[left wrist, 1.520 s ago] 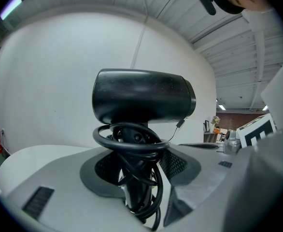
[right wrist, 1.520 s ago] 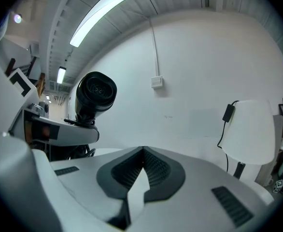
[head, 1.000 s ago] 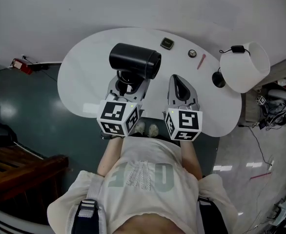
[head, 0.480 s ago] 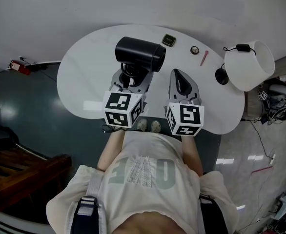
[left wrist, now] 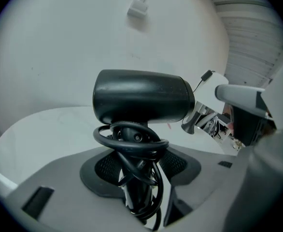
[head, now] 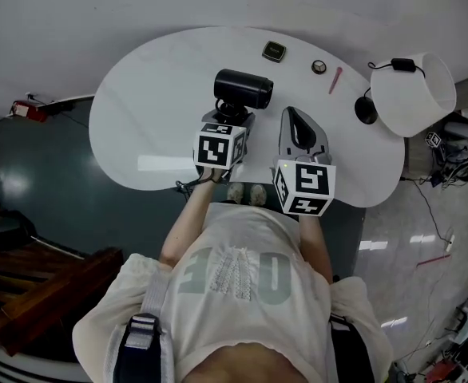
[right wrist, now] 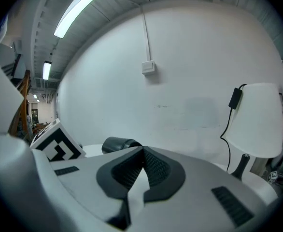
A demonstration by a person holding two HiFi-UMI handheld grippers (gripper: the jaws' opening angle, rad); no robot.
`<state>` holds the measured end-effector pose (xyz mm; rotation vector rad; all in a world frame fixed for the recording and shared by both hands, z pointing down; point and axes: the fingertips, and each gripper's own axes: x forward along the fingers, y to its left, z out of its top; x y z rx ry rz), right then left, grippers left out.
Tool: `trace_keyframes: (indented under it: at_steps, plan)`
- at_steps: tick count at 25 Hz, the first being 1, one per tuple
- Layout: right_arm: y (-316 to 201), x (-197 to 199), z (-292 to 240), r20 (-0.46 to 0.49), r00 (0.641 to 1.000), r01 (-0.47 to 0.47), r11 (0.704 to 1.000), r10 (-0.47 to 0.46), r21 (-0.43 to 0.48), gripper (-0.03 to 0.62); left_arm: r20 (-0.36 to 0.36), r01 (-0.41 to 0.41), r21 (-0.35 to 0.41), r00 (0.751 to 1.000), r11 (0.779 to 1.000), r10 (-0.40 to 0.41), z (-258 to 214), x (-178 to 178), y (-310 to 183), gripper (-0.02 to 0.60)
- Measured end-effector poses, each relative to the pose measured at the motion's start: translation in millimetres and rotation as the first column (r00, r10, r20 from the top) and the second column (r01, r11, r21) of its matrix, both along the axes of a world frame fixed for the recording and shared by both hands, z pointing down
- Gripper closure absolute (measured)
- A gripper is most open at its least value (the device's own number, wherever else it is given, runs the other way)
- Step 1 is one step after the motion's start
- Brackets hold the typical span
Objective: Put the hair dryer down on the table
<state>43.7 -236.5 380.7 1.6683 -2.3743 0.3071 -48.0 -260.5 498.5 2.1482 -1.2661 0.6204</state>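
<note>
Nearest the person, the right gripper (head: 298,126) hangs empty, jaws pressed together. Beside it, the left gripper (head: 231,118) clamps the handle of the hair dryer (head: 243,88), low over the tabletop (head: 142,118). Released tilted, its heavy barrel could topple; the looped cord (left wrist: 132,141) may snag the jaws.

Out of sight or unclear
Cannot see hair dryer (head: 242,88) handle end behind cord (left wrist: 132,146) and left gripper (head: 229,120), nor tell contact with table (head: 142,122); cannot identify small square thing (head: 274,51) or round thing (head: 319,67).
</note>
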Motion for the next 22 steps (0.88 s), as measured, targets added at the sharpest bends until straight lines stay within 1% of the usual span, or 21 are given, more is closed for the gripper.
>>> trace_keyframes:
  at_steps: [3, 8, 10, 13, 15, 19, 22]
  plan:
    - [6, 5, 8, -0.030, 0.999, -0.018, 1.000, 0.017, -0.019, 0.589, 0.030, -0.027, -0.080, 0.999, 0.996, 0.030, 30, 5, 4, 0.347]
    - [12, 14, 22, -0.029, 0.998, -0.048, 0.997, 0.046, -0.065, 0.589, 0.075, -0.053, -0.182, 0.995, 0.982, 0.067, 68, 8, 11, 0.347]
    - [13, 18, 26, -0.032, 0.998, -0.061, 0.995, 0.059, -0.074, 0.589, 0.093, -0.061, -0.220, 0.992, 0.974, 0.083, 80, 8, 15, 0.347]
    - [15, 23, 33, -0.048, 0.996, -0.082, 0.992, 0.078, -0.092, 0.589, 0.112, -0.046, -0.291, 0.990, 0.956, 0.082, 98, 4, 23, 0.347]
    - [16, 25, 37, -0.055, 0.995, -0.093, 0.990, 0.087, -0.102, 0.589, 0.123, -0.049, -0.308, 0.988, 0.950, 0.090, 104, 3, 24, 0.347]
    - [19, 27, 40, -0.066, 0.993, -0.106, 0.988, 0.099, -0.109, 0.589, 0.143, -0.062, -0.317, 0.983, 0.947, 0.112, 110, 4, 21, 0.345]
    - [19, 28, 41, -0.072, 0.992, -0.111, 0.988, 0.103, -0.111, 0.589, 0.161, -0.063, -0.341, 0.979, 0.938, 0.125, 118, 3, 21, 0.347]
